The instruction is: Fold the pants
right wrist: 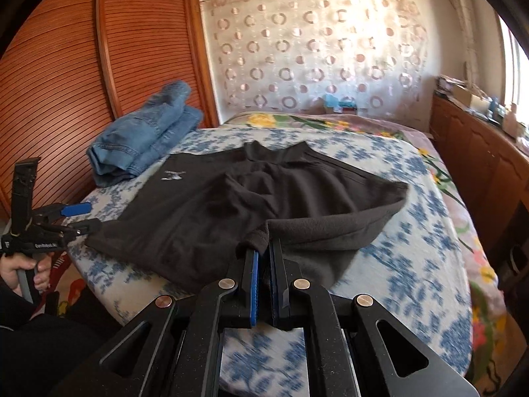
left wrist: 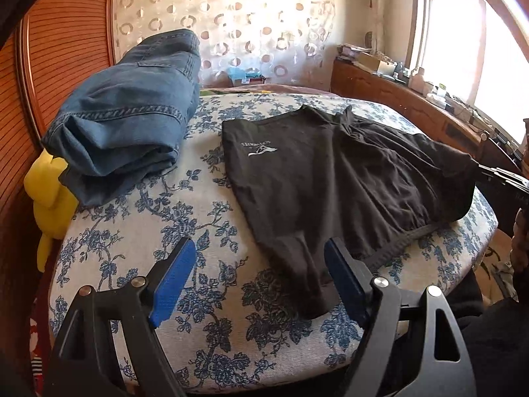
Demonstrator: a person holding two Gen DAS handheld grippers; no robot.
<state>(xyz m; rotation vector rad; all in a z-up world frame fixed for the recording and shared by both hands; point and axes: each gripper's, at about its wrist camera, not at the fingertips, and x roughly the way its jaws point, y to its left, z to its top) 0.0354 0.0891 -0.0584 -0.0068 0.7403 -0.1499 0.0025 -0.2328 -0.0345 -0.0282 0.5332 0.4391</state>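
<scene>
Black fabric pants (right wrist: 238, 205) lie spread mid-frame on the blue floral bed cover (right wrist: 413, 264). Right gripper (right wrist: 263, 254) has its jaws pinching a lifted hem corner; left gripper (left wrist: 261, 264), jaws spread, sits bottom centre over the other hem. Folded blue jeans (left wrist: 132, 115) upper left.

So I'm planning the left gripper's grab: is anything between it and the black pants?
Nothing visible. The open left gripper hovers over the near corner of the black pants, with only floral bedspread around. The folded jeans lie off to the left.
</scene>
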